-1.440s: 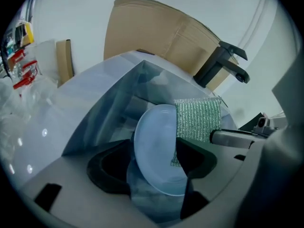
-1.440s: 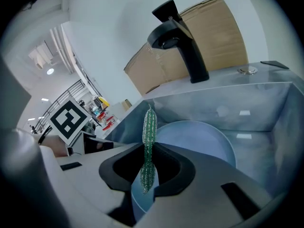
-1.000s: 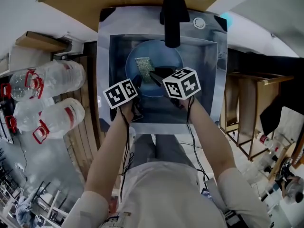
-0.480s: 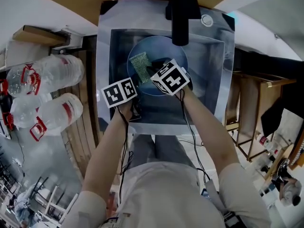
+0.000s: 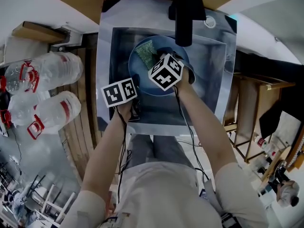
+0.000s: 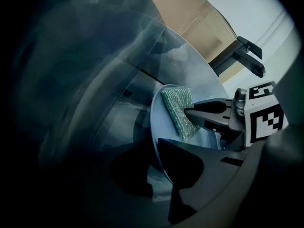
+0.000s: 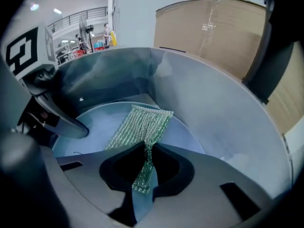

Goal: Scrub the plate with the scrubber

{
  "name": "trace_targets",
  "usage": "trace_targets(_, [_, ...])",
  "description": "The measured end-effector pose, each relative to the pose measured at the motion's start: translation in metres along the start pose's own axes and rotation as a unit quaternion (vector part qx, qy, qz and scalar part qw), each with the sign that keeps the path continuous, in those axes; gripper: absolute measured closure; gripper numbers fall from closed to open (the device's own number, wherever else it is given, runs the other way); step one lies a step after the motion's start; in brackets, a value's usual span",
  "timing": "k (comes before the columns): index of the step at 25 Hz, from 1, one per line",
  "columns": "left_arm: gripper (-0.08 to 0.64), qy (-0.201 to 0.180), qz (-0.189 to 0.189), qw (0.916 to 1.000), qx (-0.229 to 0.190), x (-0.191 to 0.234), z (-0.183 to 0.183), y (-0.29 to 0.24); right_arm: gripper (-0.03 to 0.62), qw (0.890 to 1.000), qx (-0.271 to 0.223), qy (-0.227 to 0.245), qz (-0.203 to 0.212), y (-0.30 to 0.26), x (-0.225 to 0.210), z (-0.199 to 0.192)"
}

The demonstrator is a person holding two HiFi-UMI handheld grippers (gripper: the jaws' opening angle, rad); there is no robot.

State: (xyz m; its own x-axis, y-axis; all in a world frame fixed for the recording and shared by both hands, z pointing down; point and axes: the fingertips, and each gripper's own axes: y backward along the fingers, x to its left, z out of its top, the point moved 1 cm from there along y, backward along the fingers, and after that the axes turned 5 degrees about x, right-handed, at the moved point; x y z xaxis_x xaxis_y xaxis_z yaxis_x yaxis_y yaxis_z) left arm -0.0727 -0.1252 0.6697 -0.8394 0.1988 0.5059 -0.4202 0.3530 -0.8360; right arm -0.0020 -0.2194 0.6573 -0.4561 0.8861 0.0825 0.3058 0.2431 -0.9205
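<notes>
Head view, left gripper: the left gripper (image 5: 136, 109) sits at the near-left rim of the round pale-blue plate (image 5: 154, 90), which lies in the square stainless-steel sink (image 5: 209, 80).
Head view, right gripper: the right gripper (image 5: 154, 57) reaches out over the plate. The green woven-mesh scrubber (image 5: 144, 50) trails just beyond its tips, on the plate's far-left part, near the black tap (image 5: 184, 18).
Head view, change: against the earlier pictures, the scrubber has travelled from the plate's middle-left to its far-left edge. The right gripper's marker cube has rolled and moved away from the person. The left gripper has barely shifted.
Left gripper view, jaws: they have just been closing and now stand nearly together, with the plate's rim (image 6: 159, 148) running between them. The gripper is clamped on the plate's edge.
Left gripper view, ahead: the scrubber (image 6: 179, 110) lies flat on the plate's face, ahead and to the right, with the right gripper's tips on it.
Right gripper view, jaws: closed on a pinched, narrow tail of the scrubber (image 7: 140, 125). The rest fans out ahead of them, flat on the plate.
Right gripper view, left side: one jaw of the left gripper shows at the plate's rim.
Judgement: the plate is now braced and the pad is in contact with it, so scrubbing appears to be under way.
</notes>
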Motion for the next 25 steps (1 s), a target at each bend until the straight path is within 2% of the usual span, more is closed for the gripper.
trace_targets(5, [0.505, 0.002, -0.007, 1.0000, 0.001, 0.000, -0.001, 0.000, 0.522, 0.996, 0.048, 0.022, -0.070, 0.002, -0.044, -0.024])
trace_targets(10, [0.508, 0.014, -0.008, 0.9999, -0.006, 0.000, 0.001, 0.000, 0.525, 0.986, 0.126, 0.072, -0.082, 0.012, -0.060, -0.055])
trace_targets(14, [0.514, 0.026, -0.014, 0.9995, -0.009, -0.002, 0.002, -0.001, 0.525, 0.979, 0.181, 0.091, -0.020, 0.026, -0.039, -0.082])
trace_targets(20, [0.520, 0.025, -0.026, 0.9993, 0.001, -0.013, -0.001, -0.006, 0.525, 0.964, 0.214, 0.117, 0.109, 0.047, 0.042, -0.110])
trace_targets(22, [0.523, 0.032, -0.037, 0.9987, 0.009, -0.022, -0.008, -0.010, 0.525, 0.958, 0.214, 0.134, 0.133, 0.048, 0.068, -0.109])
trace_targets(25, [0.523, 0.021, -0.041, 0.9988, 0.014, -0.026, -0.011, -0.012, 0.524, 0.952, 0.207, 0.168, 0.149, 0.042, 0.091, -0.098])
